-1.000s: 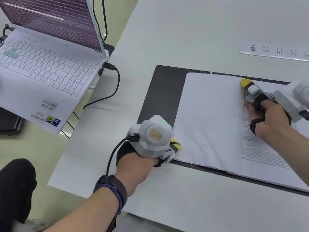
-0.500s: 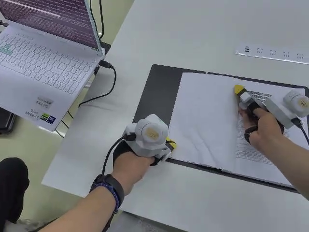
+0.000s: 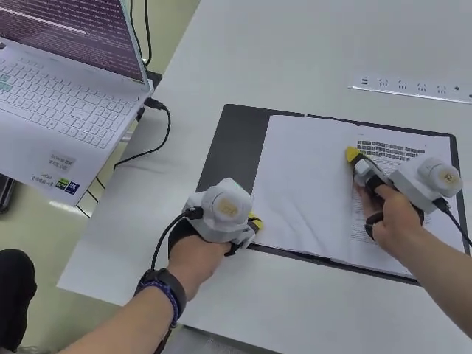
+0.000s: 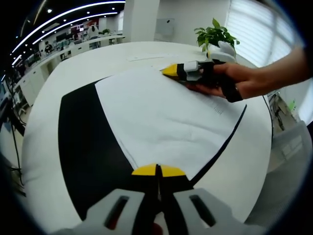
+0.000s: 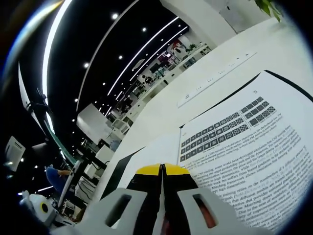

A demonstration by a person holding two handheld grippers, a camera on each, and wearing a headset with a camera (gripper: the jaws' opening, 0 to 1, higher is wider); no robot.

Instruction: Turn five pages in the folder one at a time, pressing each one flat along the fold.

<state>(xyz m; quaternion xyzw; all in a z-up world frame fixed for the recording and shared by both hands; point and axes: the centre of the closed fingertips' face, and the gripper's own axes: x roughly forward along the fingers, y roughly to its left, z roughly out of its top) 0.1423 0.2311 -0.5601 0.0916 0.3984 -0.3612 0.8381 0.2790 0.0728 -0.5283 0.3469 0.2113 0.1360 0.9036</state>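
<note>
An open black folder [image 3: 237,144] lies on the white table, with a blank turned page [image 3: 306,184] on its left half and a printed page [image 3: 402,158] on its right. My left gripper [image 3: 254,223] is shut, its yellow tips resting on the folder's near edge [image 4: 159,171] at the blank page's corner. Over by the fold, my right gripper [image 3: 349,155] is shut too, and its yellow tips [image 5: 162,171] press down where the blank page [image 5: 146,149] meets the printed page [image 5: 244,142]. In the left gripper view the right gripper [image 4: 171,71] lies across the far side of the page [image 4: 161,112].
An open white laptop [image 3: 59,96] sits at the table's left edge, a black cable [image 3: 158,136] running from it toward the folder. A white power strip [image 3: 409,87] lies at the back right. A potted plant [image 4: 212,35] stands beyond the table.
My right gripper has slid toward me and leftward along the fold, uncovering the printed grid at the page top. The left gripper stays at the folder's near edge.
</note>
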